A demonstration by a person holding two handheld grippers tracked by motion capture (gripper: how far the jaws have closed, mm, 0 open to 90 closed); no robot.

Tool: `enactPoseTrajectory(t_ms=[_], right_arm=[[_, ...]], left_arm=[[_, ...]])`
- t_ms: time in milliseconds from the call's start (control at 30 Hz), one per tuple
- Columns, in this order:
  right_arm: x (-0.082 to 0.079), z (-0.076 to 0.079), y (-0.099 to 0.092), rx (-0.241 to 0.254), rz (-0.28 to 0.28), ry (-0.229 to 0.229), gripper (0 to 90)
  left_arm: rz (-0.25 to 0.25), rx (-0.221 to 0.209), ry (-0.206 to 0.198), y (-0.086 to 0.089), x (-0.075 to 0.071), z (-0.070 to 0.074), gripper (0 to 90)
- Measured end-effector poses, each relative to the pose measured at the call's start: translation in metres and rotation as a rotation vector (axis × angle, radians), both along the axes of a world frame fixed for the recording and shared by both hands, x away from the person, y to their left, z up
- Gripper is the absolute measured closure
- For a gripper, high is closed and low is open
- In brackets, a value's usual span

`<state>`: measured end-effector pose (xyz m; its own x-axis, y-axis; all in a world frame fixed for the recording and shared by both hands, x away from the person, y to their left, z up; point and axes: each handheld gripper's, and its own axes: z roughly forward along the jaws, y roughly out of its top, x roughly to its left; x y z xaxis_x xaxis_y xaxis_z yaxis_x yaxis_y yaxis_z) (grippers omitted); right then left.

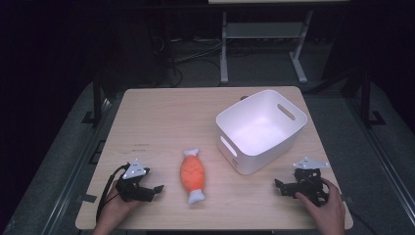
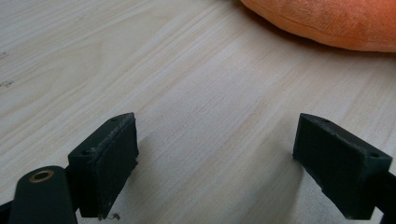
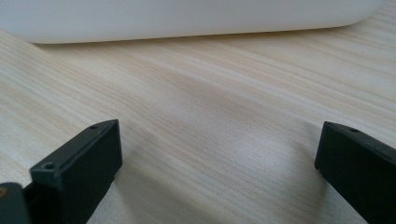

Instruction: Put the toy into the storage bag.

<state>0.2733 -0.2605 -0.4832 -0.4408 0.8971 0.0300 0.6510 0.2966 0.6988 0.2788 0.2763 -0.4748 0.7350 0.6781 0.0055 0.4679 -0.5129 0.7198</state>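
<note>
**One toy, one bin, two open grippers**

Wooden table [image 1: 161,117] under us carries two things: one orange plush toy [image 1: 193,176] with white ends, and one white bin [image 1: 261,128] just to its right. We hold our left gripper [image 1: 157,188] left of the toy and our right gripper [image 1: 278,186] right of it, below the bin. Both have jaws spread wide over bare wood, gripping nothing.
</note>
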Motion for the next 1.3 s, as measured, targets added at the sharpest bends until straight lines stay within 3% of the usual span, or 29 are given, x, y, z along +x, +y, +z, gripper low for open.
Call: enactPoseTrajectory(t_ms=[367, 400, 500, 633, 700, 833, 867, 1000, 1067, 1300], right_arm=[[0.0, 0.0, 0.0, -0.001, 0.002, -0.002, 0.2], [0.0, 0.0, 0.0, -0.001, 0.002, -0.002, 0.2], [0.0, 0.0, 0.0, -0.001, 0.002, -0.001, 0.2], [0.0, 0.0, 0.0, -0.001, 0.002, -0.002, 0.2], [0.0, 0.0, 0.0, -0.001, 0.002, -0.002, 0.2], [0.0, 0.0, 0.0, -0.001, 0.002, -0.002, 0.2], [0.0, 0.0, 0.0, -0.001, 0.002, -0.002, 0.2], [0.0, 0.0, 0.0, -0.001, 0.002, -0.002, 0.2], [0.0, 0.0, 0.0, -0.001, 0.002, -0.002, 0.2], [0.0, 0.0, 0.0, -0.001, 0.002, -0.002, 0.2]], left_arm=[[0.018, -0.001, -0.001, -0.001, -0.001, 0.002, 17.2], [0.011, -0.017, 0.006, -0.001, -0.001, 0.004, 27.5], [0.012, -0.017, 0.009, -0.002, 0.0, 0.005, 31.3], [0.0, -0.024, 0.018, -0.005, 0.005, 0.012, 46.8], [-0.006, -0.005, 0.014, -0.008, 0.006, 0.015, 52.6], [-0.026, -0.01, 0.031, -0.011, 0.011, 0.021, 74.8], [-0.026, -0.013, 0.033, -0.013, 0.012, 0.023, 74.8], [-0.028, -0.02, 0.037, -0.016, 0.018, 0.028, 89.5], [-0.028, -0.018, 0.053, -0.02, 0.022, 0.029, 89.6], [-0.035, -0.021, 0.04, -0.03, 0.031, 0.033, 89.6]])
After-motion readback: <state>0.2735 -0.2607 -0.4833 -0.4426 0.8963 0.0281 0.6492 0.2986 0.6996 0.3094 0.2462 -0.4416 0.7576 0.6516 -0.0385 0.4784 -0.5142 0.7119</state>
